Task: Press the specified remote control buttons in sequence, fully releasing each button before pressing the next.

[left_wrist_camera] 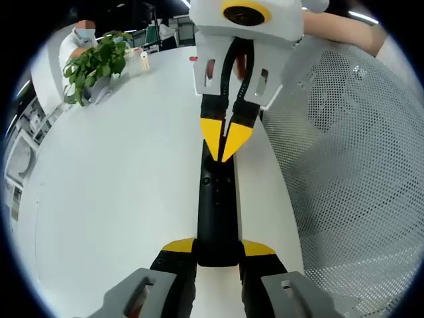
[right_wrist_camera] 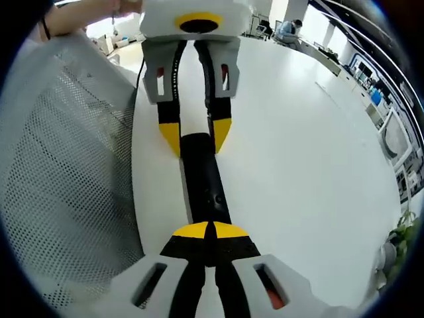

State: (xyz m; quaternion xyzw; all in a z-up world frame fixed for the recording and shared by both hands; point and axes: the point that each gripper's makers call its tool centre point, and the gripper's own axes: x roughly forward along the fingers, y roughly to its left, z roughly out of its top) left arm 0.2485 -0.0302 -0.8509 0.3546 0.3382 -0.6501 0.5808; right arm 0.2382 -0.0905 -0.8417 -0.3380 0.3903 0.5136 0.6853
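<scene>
Remote near table edge | left gripper clamps it | right gripper pinched closed

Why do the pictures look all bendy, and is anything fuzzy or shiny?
Left gripper view: the fisheye lens curves the table edge; the plant at the rim looks squashed and soft, the remote sharp. Right gripper view: same bending; the mesh bulges; bright, even light, faint shadows, slight glare on the remote.

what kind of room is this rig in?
Probably an open-plan office or lab: a long white table with a potted plant, a mesh chair back beside it, and rows of desks beyond.
</scene>
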